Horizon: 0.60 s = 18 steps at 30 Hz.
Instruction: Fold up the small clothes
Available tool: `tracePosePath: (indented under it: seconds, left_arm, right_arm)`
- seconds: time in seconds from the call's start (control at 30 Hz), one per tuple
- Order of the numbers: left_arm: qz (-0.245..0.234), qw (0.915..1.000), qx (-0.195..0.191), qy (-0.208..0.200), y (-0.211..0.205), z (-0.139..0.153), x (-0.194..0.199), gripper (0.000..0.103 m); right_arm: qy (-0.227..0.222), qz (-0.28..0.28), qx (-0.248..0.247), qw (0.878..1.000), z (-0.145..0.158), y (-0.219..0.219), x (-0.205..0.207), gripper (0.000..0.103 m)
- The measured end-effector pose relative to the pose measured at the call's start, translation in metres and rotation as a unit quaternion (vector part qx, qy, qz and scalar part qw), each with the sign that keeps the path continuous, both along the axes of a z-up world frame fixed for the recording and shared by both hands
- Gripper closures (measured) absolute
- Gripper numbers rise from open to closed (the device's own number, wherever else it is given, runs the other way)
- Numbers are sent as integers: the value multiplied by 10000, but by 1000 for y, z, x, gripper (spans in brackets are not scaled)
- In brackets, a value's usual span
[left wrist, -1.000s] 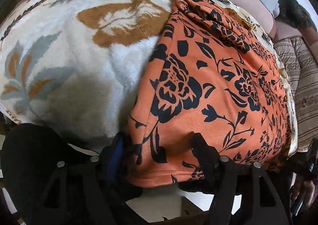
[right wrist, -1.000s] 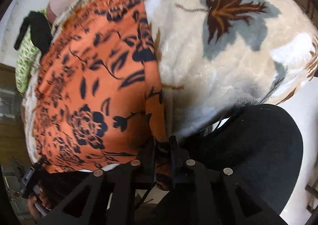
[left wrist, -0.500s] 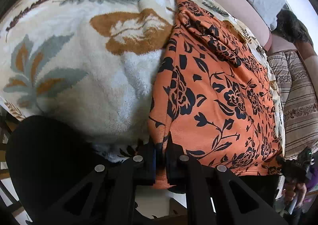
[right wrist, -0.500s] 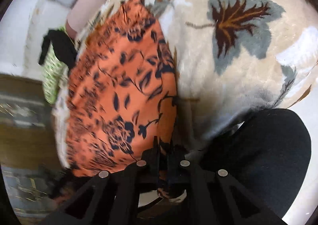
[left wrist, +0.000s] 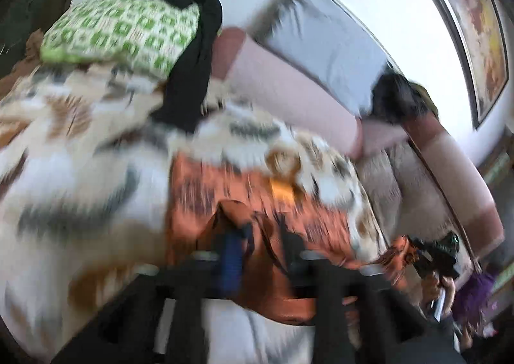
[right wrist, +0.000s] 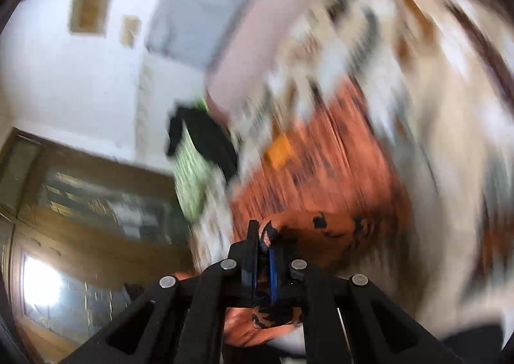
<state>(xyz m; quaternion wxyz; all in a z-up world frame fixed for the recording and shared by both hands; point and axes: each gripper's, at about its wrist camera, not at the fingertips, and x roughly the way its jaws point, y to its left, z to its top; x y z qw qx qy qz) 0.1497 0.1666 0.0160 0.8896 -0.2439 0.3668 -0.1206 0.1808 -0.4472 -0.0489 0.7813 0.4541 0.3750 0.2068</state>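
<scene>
An orange garment with a black flower print lies on a cream leaf-patterned blanket; both views are motion-blurred. My left gripper is shut on the garment's near hem, which bunches up between its fingers and hangs below them. My right gripper is shut on the other near corner of the garment and holds it lifted off the blanket. The right gripper also shows in the left wrist view, holding that corner.
A green-and-white checked pillow with a black garment draped over it lies at the far end. A pink bolster and a grey cushion lie along the white wall. A wooden cabinet stands to the left.
Both grippers have lifted the near hem off the blanket and swung up and forward, so the views now reach the wall and pillows. The left gripper closed on the hem earlier.
</scene>
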Motion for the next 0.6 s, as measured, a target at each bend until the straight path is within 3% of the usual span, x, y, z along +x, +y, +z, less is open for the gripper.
tracePosePath:
  seconds: [0.03,0.07,0.1,0.13,0.17,0.2,0.23,0.37,0.43,0.57,0.6]
  left_arm:
    - [441,9988,234,-8,5,-17,31,15]
    - [831,9950,549,120,10,-35,53,14]
    - [1050,9903,779,475,17,-50,65,16]
    - [1307,9821,836,1070,24,-74,80,18]
    - [1325,9830,552,1147,30,-88,77,18]
    - [1296,9848,388,1091,31,-95,70,18]
    - [1221,9858,465,1050,30,-101,61,18]
    - [582,9866,1142,1013,3,-119,40,18]
    - [308,9849,1314,1080,-6,-126,41,17]
    - [30,9763,1391,1658,-22,-158,58,17]
    - [20,9760,1481,1596,-25,-159,58,28]
  right_arm:
    - [25,-226,-162,9996,-8,-5,28,94]
    - [179,-325,-221,9991,-22,-8,50,90]
    - [384,-381,-299,9981,-41,-9,70,79]
    - [674,-551,-513,9949,-58,-14,78,66]
    - [900,-695,-661,9913,-72,-13,78,31]
    - [971,-753,-636,9904,-81,-14,71,23]
    - [888,-644,-540,9925,-88,-12,61,23]
    - [953,-247,-1362,9858,-97,-2,29,23]
    - [1063,35,-1514,9827,-107,4,30,23]
    - [1067,694,-1698,9772,-112,36,54,23]
    - [1183,780,-1827,9729,-118,44,59,23]
